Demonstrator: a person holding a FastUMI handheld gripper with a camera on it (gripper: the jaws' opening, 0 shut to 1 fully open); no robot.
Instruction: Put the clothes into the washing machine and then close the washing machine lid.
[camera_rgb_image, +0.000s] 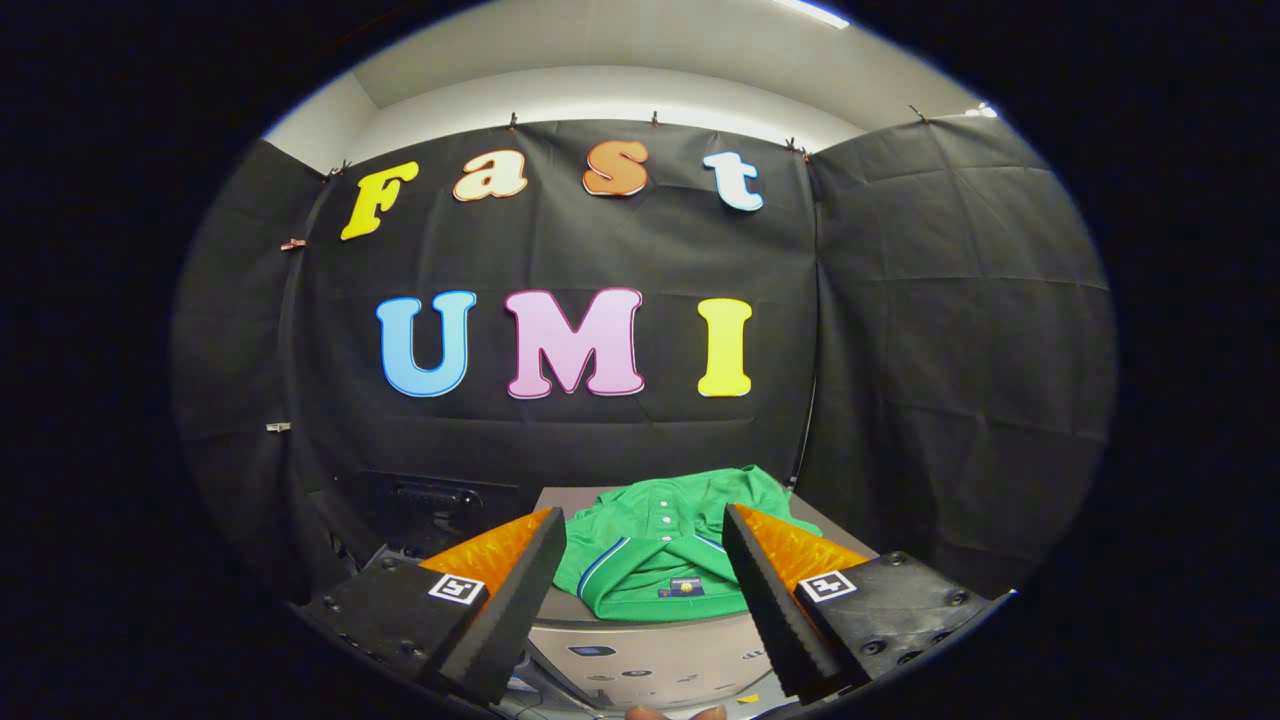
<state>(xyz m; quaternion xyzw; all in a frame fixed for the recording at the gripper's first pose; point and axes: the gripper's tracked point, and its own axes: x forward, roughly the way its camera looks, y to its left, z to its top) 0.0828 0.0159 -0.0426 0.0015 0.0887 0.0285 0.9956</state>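
Hovering with fingers spread and empty, gripper (645, 590) frames the folded green shirt (670, 545) lying on the washing machine (650, 660); a shallow pinch risks snagging 1 layer, unfolding it.

- One gripper (645, 545), with two fingers (520, 590), spread apart with nothing pressed between them.
- Two square black-and-white marker tags (456, 588), one on each finger's base.
- One green polo shirt (660, 545), folded, lying just ahead of the fingers on the grey top.
- One washing machine (640, 660), its grey top bearing the shirt, its front panel showing between the fingers.
- One dark box-like object (430, 505) beside the machine; what it is cannot be told.
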